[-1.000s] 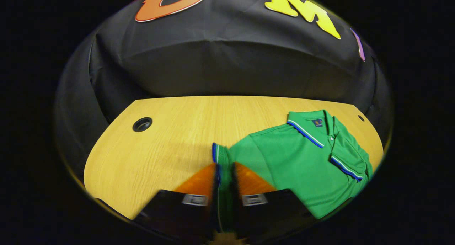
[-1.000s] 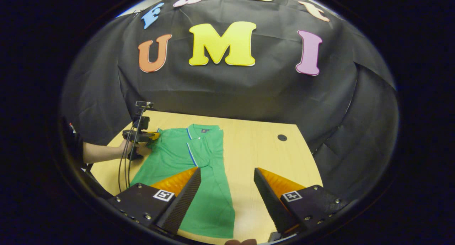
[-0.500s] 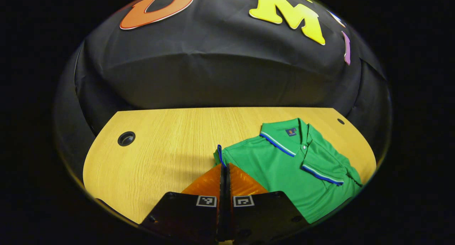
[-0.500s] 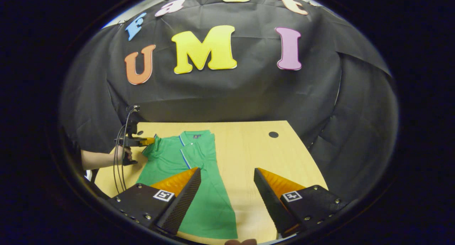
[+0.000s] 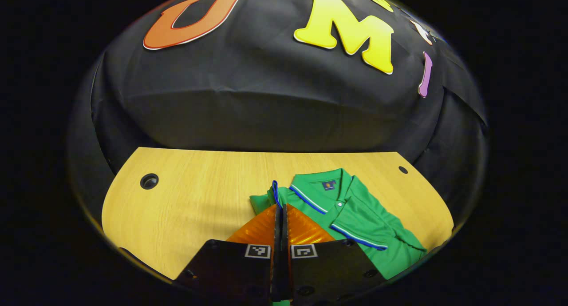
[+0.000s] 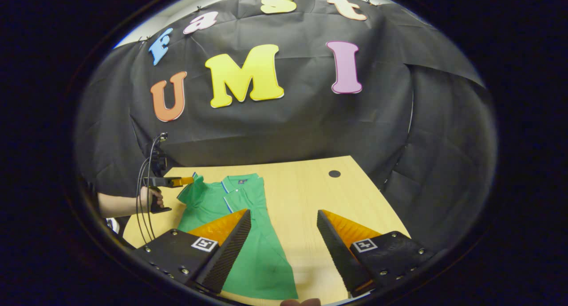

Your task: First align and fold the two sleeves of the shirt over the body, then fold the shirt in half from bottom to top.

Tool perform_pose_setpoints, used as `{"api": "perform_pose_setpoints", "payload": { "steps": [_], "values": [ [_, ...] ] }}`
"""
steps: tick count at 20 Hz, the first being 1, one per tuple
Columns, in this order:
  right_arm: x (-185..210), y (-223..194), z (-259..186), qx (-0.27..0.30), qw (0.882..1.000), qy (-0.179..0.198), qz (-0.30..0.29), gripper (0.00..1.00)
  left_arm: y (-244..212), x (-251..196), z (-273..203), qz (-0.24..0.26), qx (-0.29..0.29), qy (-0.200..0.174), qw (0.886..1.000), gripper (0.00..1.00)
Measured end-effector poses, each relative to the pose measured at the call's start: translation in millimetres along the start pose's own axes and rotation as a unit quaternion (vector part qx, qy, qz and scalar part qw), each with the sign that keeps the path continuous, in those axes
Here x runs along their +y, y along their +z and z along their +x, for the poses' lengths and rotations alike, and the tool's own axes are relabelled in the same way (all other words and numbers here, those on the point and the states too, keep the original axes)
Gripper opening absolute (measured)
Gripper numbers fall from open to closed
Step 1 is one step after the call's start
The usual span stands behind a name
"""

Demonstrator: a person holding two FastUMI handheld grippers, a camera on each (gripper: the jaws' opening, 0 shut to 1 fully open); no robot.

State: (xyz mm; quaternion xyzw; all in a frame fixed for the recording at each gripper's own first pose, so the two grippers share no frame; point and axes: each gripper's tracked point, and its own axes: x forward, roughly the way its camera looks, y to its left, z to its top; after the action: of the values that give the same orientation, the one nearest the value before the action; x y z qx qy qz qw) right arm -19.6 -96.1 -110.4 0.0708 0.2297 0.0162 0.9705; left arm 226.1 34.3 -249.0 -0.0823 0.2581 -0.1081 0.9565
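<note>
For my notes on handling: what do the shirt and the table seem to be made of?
Shirt: soft knit fabric, matte, likely polo cloth; it creases and drapes. Table: wood or wood-look laminate, smooth, light grain lines showing.

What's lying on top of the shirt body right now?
One folded sleeve lies across the shirt chest below the collar. The left gripper pinches the other sleeve at the shirt's edge. What the fabric covers can't be seen.

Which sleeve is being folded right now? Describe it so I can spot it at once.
On the wooden table lies a green polo shirt. The sleeve rises at its edge, pinched in the left gripper, while the other sleeve lies folded over the body.
</note>
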Motion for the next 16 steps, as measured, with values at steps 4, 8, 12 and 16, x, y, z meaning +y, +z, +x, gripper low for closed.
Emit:
{"api": "perform_pose_setpoints", "payload": {
  "steps": [4,8,12,16],
  "values": [
    [-18.4,0.4,-19.9,-0.02,1.0,-0.01,0.017,0.94,1.7,-35.4,-0.7,0.0,0.003,-0.008,1.0,0.03],
    [-34.5,-5.6,-29.7,-0.03,0.999,-0.014,0.04,0.94,-4.2,-75.6,-6.1,0.006,0.013,-0.017,1.0,0.04],
    [-39.2,-11.9,-36.5,-0.033,0.997,-0.014,0.063,0.94,-19.8,-112.9,-8.8,0.032,0.023,-0.033,0.999,0.03],
    [-38.8,-18.6,-40.2,-0.028,0.997,-0.009,0.069,0.94,-57.4,-126.3,-7.6,0.047,0.058,-0.033,0.997,0.08]
  ]
}}
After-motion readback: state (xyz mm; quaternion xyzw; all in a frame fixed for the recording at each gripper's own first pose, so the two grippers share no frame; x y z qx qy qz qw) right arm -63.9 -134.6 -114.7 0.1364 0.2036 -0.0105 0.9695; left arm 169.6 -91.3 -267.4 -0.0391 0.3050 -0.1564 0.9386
